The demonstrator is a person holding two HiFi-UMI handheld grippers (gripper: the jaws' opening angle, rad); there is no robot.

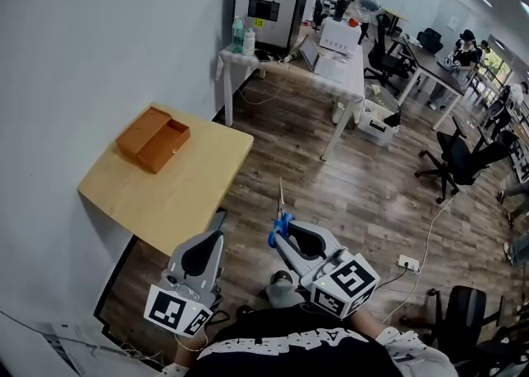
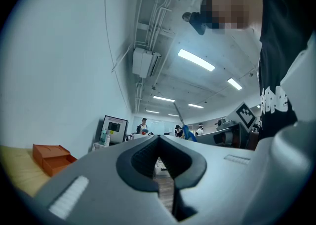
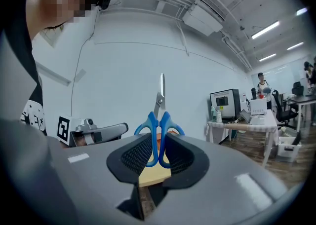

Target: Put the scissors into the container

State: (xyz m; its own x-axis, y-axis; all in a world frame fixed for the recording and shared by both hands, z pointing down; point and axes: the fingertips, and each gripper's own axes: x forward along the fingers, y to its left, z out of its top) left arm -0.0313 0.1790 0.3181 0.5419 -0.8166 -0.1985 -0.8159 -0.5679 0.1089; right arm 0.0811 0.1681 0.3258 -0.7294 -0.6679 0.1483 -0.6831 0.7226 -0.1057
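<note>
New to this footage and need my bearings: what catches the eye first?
The blue-handled steel scissors jut from the right gripper, clamped by their handles, over the wooden floor. To the left, an orange open-topped box sits on a pale wooden table against the white wall.

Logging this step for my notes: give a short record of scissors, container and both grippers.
right gripper: shut on scissors
scissors: blue handles clamped, blades sticking out ahead
left gripper: shut, empty
container: orange, on table
progress: scissors not yet in container
</note>
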